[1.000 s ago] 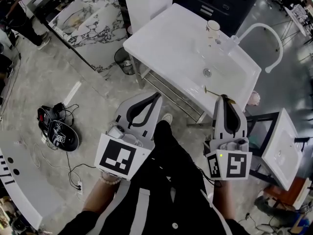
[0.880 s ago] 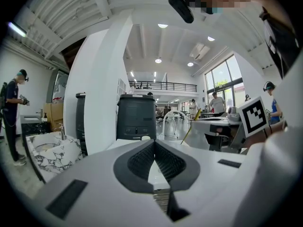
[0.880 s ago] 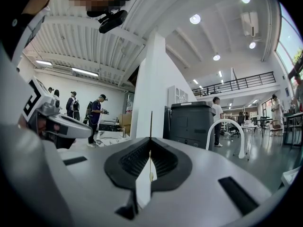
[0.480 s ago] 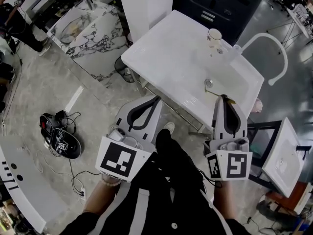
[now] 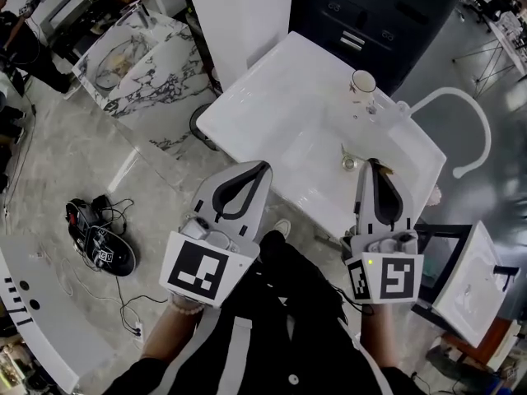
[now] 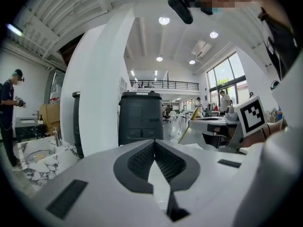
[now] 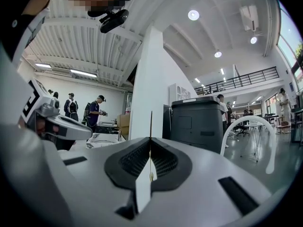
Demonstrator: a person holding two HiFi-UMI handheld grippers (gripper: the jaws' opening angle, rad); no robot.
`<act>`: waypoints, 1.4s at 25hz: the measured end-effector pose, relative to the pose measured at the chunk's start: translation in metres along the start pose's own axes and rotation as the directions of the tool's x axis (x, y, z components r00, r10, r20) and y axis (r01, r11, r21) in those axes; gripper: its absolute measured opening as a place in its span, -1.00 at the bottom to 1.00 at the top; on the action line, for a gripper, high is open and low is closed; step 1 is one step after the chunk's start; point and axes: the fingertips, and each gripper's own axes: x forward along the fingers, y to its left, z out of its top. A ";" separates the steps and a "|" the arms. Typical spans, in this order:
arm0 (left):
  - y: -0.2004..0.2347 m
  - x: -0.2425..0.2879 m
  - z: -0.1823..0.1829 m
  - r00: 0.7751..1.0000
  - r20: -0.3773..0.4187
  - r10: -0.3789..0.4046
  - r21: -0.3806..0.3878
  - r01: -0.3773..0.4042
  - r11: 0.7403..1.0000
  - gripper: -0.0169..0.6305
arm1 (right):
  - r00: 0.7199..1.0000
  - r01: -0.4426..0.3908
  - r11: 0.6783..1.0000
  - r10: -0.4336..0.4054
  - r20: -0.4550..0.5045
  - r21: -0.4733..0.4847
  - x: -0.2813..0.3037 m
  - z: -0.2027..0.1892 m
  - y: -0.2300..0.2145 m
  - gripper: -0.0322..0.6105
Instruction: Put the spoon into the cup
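A pale cup point(image 5: 362, 81) stands at the far edge of the white washbasin top point(image 5: 272, 105), next to the curved white tap point(image 5: 465, 130). My right gripper point(image 5: 375, 166) is shut on the thin gold spoon point(image 7: 151, 124), whose handle rises straight up between the jaws. In the head view the spoon point(image 5: 344, 150) sticks out left of the jaw tips, over the basin near the drain point(image 5: 350, 164). My left gripper point(image 5: 262, 168) is shut and holds nothing, and sits at the basin top's near edge. The cup is well beyond both grippers.
A tall white pillar point(image 5: 239, 6) and a dark cabinet point(image 5: 370, 11) stand behind the basin. A marble basin point(image 5: 132, 48) is at the far left, and a second white basin point(image 5: 473, 278) at the right. Cables and a black device point(image 5: 99, 233) lie on the floor.
The washbasin top has come closer under both grippers. The right gripper's tips with the spoon have passed from the near edge to over the bowl by the drain. Both stay shut.
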 end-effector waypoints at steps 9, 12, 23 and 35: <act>0.019 0.054 0.014 1.000 -0.001 0.001 0.003 -0.001 1.000 -0.95 | 1.000 -0.018 1.000 0.018 -0.008 0.006 0.048 0.000 -0.030 -0.88; 0.020 0.070 0.017 1.000 0.000 -0.013 0.006 0.013 1.000 -0.95 | 1.000 -0.004 1.000 0.004 0.001 0.005 0.057 0.000 -0.042 -0.88; 0.006 0.110 0.024 0.996 0.009 -0.090 0.026 0.089 0.996 -0.95 | 0.996 0.084 0.996 -0.084 -0.015 0.010 0.051 -0.008 -0.081 -0.88; -0.016 0.134 0.033 0.981 -0.006 -0.194 0.055 0.194 0.979 -0.95 | 0.981 0.192 0.981 -0.191 -0.024 0.031 0.033 -0.009 -0.106 -0.88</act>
